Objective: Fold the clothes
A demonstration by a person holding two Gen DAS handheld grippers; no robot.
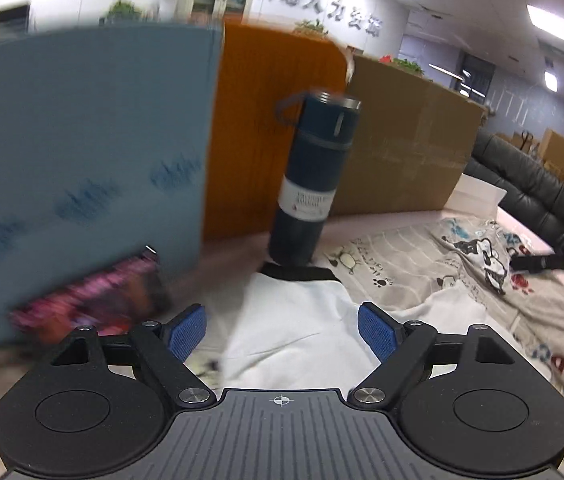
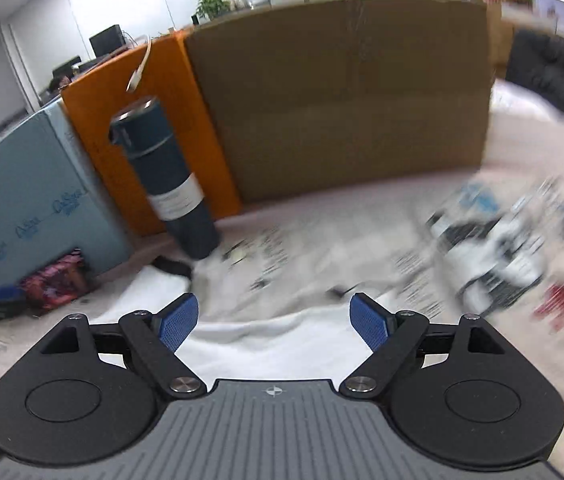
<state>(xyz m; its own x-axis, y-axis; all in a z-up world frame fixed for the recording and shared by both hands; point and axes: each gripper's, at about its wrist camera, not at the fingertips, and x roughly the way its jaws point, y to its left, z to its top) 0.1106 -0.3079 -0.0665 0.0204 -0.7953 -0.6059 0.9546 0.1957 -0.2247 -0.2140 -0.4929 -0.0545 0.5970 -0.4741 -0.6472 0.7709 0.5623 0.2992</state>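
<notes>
Ahead, both grippers, left gripper (image 1: 281, 330) and right gripper (image 2: 274, 322), spread empty over white garment (image 1: 298, 320), dark flask (image 1: 314, 176) upright on its collar.

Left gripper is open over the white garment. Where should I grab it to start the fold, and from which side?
Probably the white garment's near edge, just ahead of the open left gripper. Come straight down from the near side. The dark collar end lies right at the base of the bottle, so gripping there risks knocking the bottle.
</notes>
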